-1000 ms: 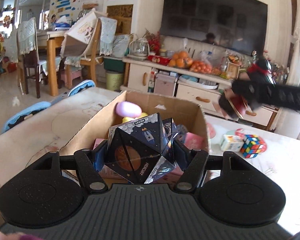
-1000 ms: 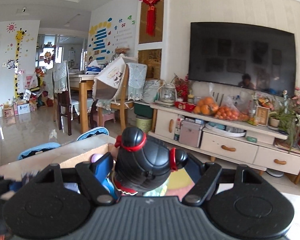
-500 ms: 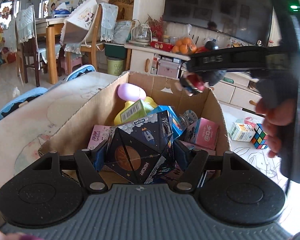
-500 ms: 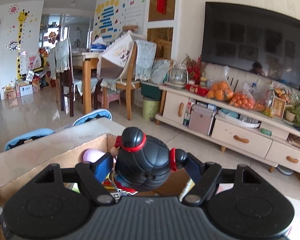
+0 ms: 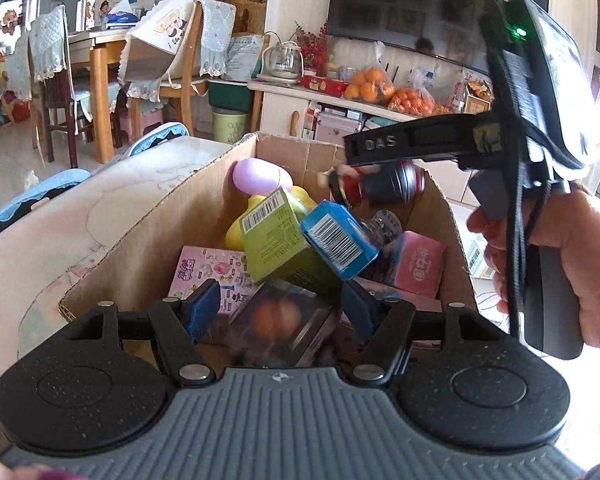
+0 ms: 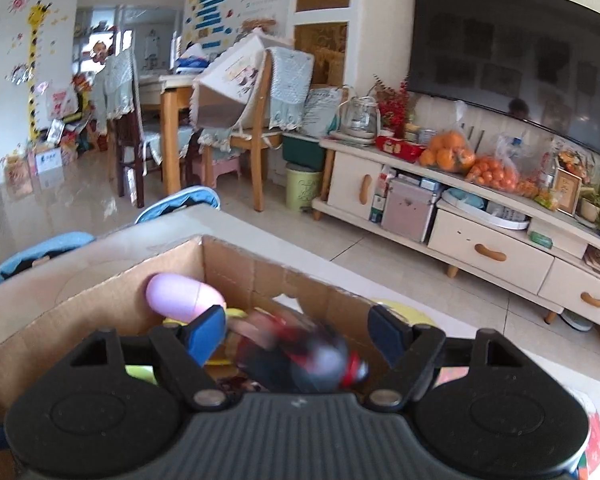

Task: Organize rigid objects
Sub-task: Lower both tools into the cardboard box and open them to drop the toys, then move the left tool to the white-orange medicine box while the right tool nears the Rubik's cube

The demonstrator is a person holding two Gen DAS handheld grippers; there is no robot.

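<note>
Left gripper (image 5: 280, 308) is held wide, pads clear of the blurred dark puzzle box (image 5: 280, 326) between them, inside the cardboard box (image 5: 140, 236). Right gripper (image 6: 298, 330) jaws are opening; blurred black-and-red doll (image 6: 312, 358) is seen loose between them, over the box's far corner.

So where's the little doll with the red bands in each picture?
Left wrist view: the doll is blurred, upper right of centre, under the right gripper, above the box's far right corner.
Right wrist view: the doll is blurred at bottom centre, between opening jaws.
Shared landmark: the purple egg.
</note>
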